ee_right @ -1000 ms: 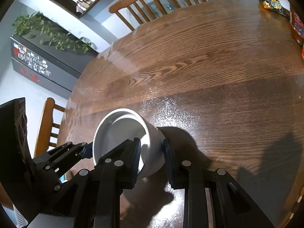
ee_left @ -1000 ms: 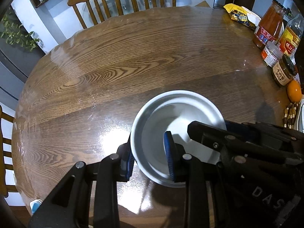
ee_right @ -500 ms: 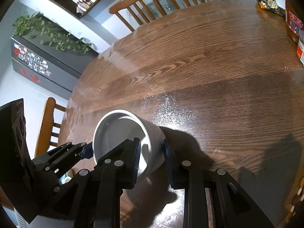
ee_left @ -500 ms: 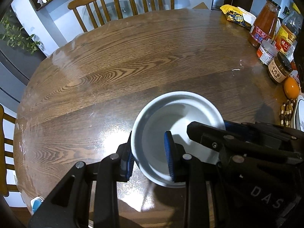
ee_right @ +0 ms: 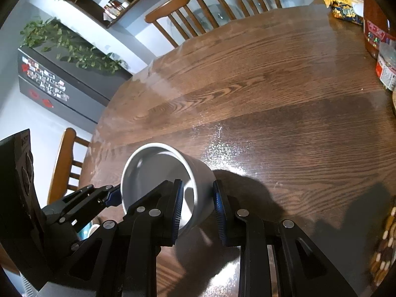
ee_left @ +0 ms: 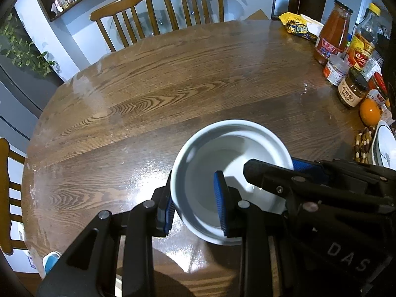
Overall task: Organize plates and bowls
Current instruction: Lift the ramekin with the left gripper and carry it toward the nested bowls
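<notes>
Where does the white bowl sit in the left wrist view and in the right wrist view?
Left wrist view: the white bowl is lower centre, seen from above, rim clamped by both tools.
Right wrist view: the bowl is lower left, tilted, opening facing left.
Shared landmark: the yellow snack packet at the table's far right edge.

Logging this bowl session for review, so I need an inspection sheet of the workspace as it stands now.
Surface: round wooden table, glossy, bare in the middle.
Job's things: white bowl, gripped on opposite rim walls; patterned dish at the right edge.
Clutter: sauce bottle, jars, orange, snack packet, beaded mat.
Grippers: left tool shut on the bowl's wall; right tool shut on the opposite wall.
Cables: nothing seen.
Surroundings: wooden chairs, wall shelf, trailing plant.
</notes>
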### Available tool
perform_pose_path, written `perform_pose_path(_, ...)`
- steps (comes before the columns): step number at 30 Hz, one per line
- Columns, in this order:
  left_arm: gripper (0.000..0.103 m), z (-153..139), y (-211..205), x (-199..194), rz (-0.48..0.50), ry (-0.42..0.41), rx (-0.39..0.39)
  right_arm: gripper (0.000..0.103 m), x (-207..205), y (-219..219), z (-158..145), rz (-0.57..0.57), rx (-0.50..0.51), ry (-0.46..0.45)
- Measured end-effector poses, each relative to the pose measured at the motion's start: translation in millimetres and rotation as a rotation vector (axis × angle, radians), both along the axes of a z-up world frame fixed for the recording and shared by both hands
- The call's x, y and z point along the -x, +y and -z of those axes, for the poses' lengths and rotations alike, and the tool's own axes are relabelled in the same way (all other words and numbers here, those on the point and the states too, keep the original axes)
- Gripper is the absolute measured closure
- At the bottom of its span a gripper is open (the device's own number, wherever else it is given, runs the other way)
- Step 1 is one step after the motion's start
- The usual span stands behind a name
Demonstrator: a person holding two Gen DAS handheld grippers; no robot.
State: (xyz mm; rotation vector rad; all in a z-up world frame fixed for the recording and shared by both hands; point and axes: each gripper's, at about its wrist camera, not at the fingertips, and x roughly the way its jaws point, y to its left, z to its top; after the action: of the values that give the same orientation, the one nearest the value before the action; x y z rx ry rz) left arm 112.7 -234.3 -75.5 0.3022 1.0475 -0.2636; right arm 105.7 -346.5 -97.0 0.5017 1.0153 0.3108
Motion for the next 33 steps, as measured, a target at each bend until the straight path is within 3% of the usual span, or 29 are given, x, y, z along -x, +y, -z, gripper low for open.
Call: perform_pose_path(33, 0.077, -46, 30, 98, -0.014, -0.113, 0.050, 0.075, 89, 27, -53, -0.027, 0.055, -0.110)
